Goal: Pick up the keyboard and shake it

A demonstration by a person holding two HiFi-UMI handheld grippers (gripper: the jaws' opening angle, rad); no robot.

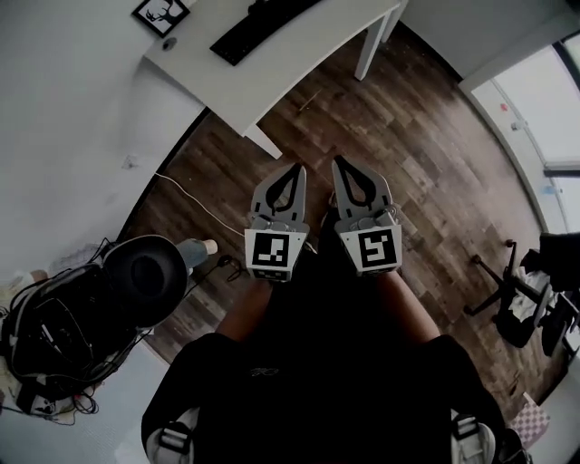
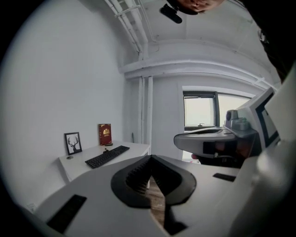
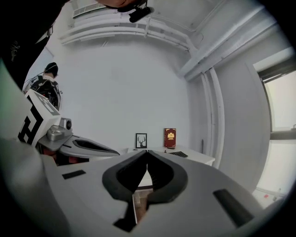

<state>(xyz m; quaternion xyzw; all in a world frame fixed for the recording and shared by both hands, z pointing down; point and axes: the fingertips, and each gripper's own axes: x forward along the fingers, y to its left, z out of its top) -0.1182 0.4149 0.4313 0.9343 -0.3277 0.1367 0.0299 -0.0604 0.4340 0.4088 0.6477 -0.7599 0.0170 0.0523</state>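
Observation:
A black keyboard [image 1: 263, 25] lies on a white desk [image 1: 299, 56] at the top of the head view, well ahead of both grippers. The left gripper view shows the keyboard [image 2: 107, 156] at mid-left, on the desk [image 2: 81, 165]. In the right gripper view only a dark end of the keyboard [image 3: 179, 154] shows. My left gripper [image 1: 298, 167] and right gripper [image 1: 336, 161] hang side by side over the wooden floor, both shut and empty, tips pointing toward the desk. From its own camera the left gripper [image 2: 150, 157] has its tips together, as does the right gripper [image 3: 147, 152].
On the desk stand a framed deer picture [image 2: 72, 143] and a red book [image 2: 105, 134]. A white cable [image 1: 195, 201] runs across the floor. A black helmet and tangled gear [image 1: 136, 276] sit at the left, and a chair base [image 1: 507, 285] at the right. Windows line the right wall.

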